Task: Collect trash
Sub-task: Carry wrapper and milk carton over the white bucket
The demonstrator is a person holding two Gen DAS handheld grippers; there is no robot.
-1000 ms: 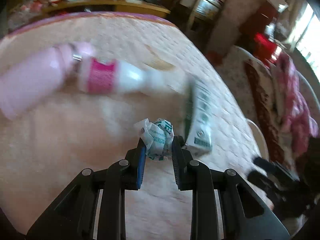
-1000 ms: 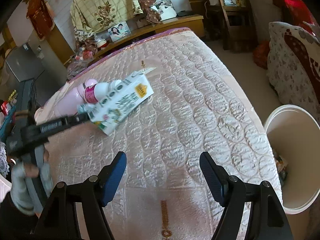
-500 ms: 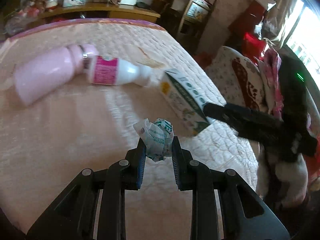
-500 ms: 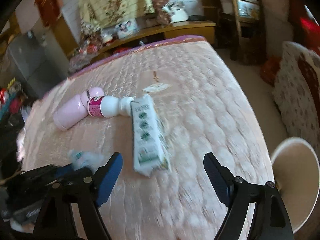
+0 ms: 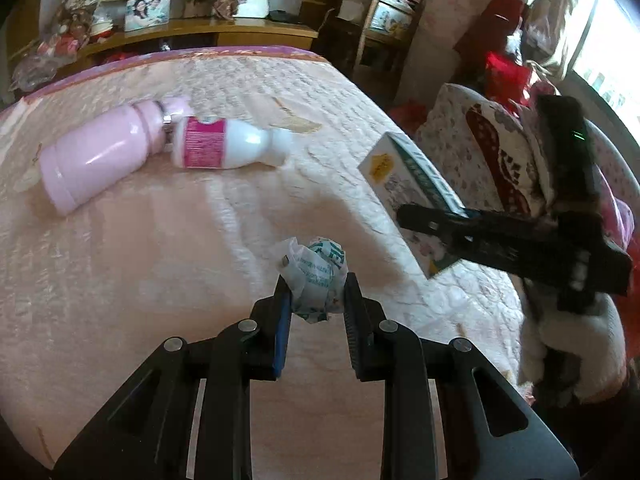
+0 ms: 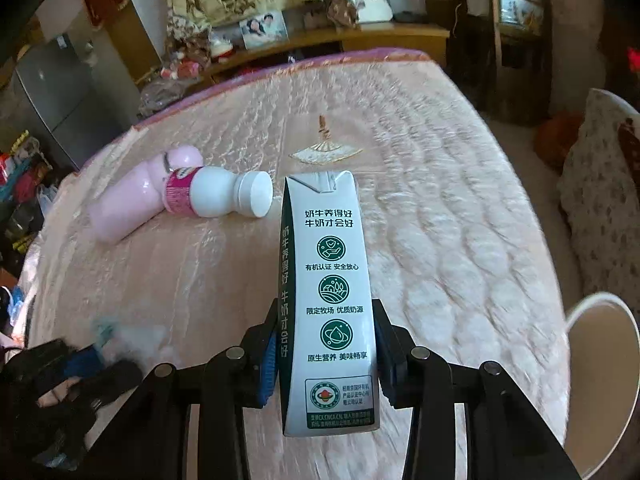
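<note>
While gripped across its narrow sides by the right gripper [image 6: 326, 354], whose jaws have just been closing, milk carton [image 6: 328, 304] held above the quilted pink mattress [image 6: 440, 220], pointing away from the camera; crumpled paper wrapper [image 5: 318, 280] pinched between the pads of the left gripper [image 5: 316, 300]. Judged light and probably empty, so easily dented: best clamped low across the stiff folded edges, as here. Wrapper soft, weightless, apt to slip from a loose pinch. Left lying on the mattress: white bottle [image 6: 216, 198] and pink bottle [image 6: 136, 204], end to end. White bin [image 6: 600, 380] waiting just beside the bed, at right
</note>
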